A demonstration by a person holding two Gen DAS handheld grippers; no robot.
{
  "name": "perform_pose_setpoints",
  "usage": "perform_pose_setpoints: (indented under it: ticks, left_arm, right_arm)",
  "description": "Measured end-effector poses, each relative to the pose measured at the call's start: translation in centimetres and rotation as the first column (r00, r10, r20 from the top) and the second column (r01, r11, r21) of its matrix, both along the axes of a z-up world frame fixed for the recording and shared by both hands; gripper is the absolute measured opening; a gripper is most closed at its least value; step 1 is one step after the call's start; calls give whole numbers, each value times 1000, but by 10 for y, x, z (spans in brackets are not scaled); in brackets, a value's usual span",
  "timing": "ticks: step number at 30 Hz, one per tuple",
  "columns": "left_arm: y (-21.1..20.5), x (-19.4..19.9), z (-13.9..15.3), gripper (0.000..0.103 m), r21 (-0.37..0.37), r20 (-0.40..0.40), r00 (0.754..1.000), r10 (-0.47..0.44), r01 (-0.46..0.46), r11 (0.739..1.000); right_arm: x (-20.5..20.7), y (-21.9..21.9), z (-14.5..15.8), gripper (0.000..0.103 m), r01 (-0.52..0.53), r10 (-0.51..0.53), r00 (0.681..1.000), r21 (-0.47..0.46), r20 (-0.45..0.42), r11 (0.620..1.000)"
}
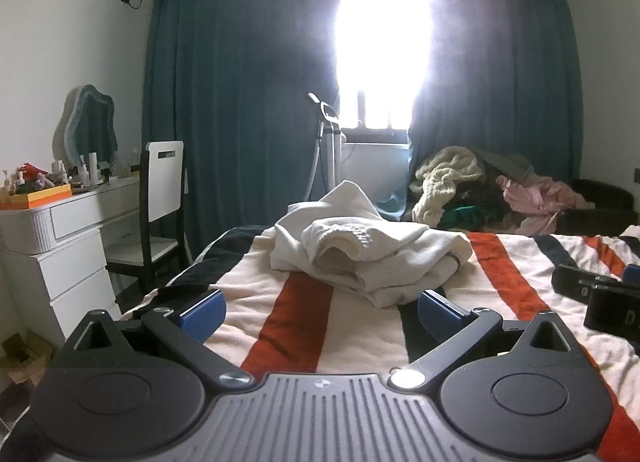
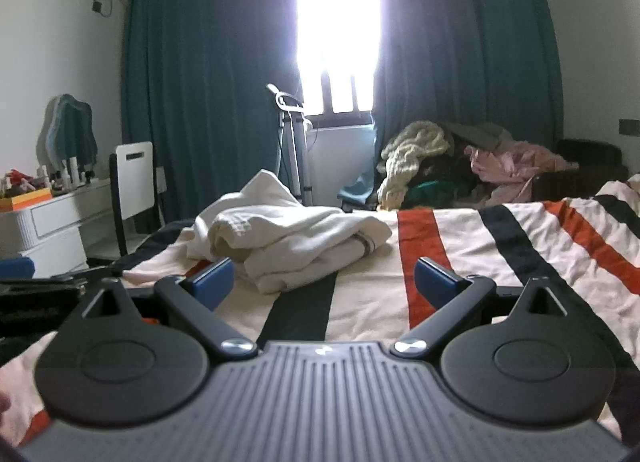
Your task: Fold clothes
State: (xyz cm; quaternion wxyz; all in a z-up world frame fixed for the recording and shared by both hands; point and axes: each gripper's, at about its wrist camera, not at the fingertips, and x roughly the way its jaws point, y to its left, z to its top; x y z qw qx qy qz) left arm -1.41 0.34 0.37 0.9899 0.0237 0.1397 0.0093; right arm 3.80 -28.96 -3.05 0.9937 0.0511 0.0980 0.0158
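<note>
A cream white garment (image 1: 368,258) lies bunched and partly folded on the striped bed cover (image 1: 296,326). It also shows in the right wrist view (image 2: 292,238), left of centre. My left gripper (image 1: 320,312) is open and empty, low over the cover just short of the garment's near edge. My right gripper (image 2: 324,282) is open and empty, also just short of the garment. The right gripper's black body shows at the right edge of the left wrist view (image 1: 600,298).
A pile of other clothes (image 1: 480,190) lies beyond the bed's far end by the dark curtains (image 1: 240,82). A white dresser (image 1: 60,246) with bottles and a white chair (image 1: 160,198) stand to the left. A garment steamer (image 1: 328,142) stands by the bright window.
</note>
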Motion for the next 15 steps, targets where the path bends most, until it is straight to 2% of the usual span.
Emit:
perform_pose_setpoints:
  ticks: [4,6,9,11,13,15]
  left_arm:
    - [7,3,2,103,-5,-16,1000,21,-21,1000]
    - [12,6,5,103,-21,-29,999,36,-37,999]
    - [25,9,10,103,-35,-25,997,72,-73,997]
    - [35,12,14,103,-34,-19,994,110,-111,993]
    - [45,17,15,103,-46,-24,991,132,-133,990]
    - [56,23,14,103,-59,-30,989,148,-149,987]
  right_arm:
    - [3,-1,-2,98,22,-22,1000,-1,-4,1000]
    - [6,-2,-1,98,1,-1,1000,25,-16,1000]
    - [11,-1,8,98,-40,38,999,51,31,998]
    - [23,5,15,98,-66,63,996,42,58,997]
    - [48,12,18,97,-82,80,996,44,45,996]
    - [81,19,13,82,-91,90,996,56,5,994]
